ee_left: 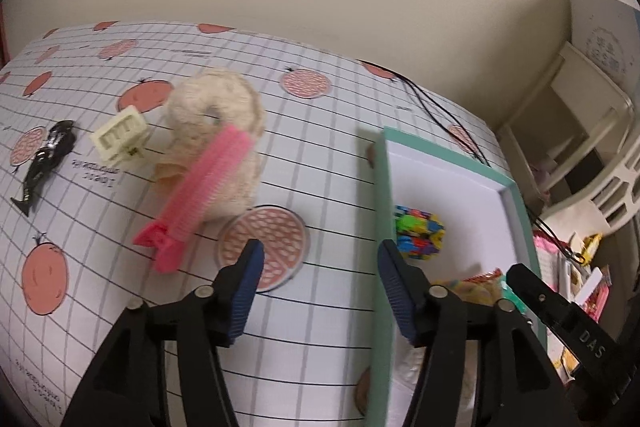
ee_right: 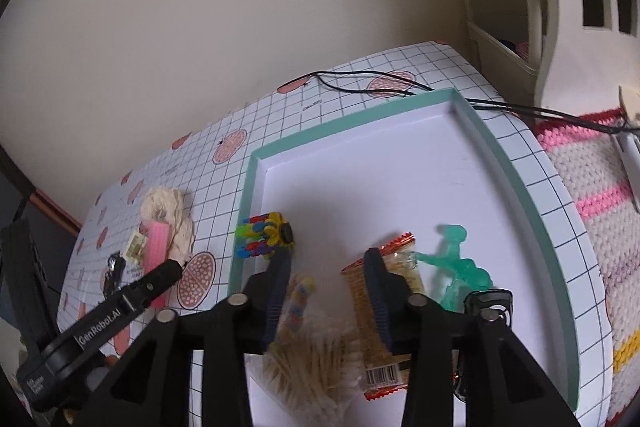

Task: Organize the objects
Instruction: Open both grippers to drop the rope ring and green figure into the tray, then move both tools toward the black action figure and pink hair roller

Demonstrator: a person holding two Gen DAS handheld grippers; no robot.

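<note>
Four loose things are seen on the gridded surface, to the left of the teal-rimmed box: a pink hair-roller clip, a cream knitted scrunchie beneath it, a cream claw clip and a black wrapped item. The left tool is held released, its jaws wide apart and empty, above the surface just beside the box's left wall. The pink clip lies ahead and to the left of it, nearer than the other loose things. Its long axis is seen to run diagonally, from the forked end near the tool up and away to the right, where it rests on the scrunchie.

The right tool is likewise released and empty, and is held over the box interior, where a colourful block toy, a snack packet, a green figurine and cotton swabs already lie.

The left tool is judged the nearer to the pink clip; a leftward reach with the jaws turned across that diagonal would probably be required.
</note>
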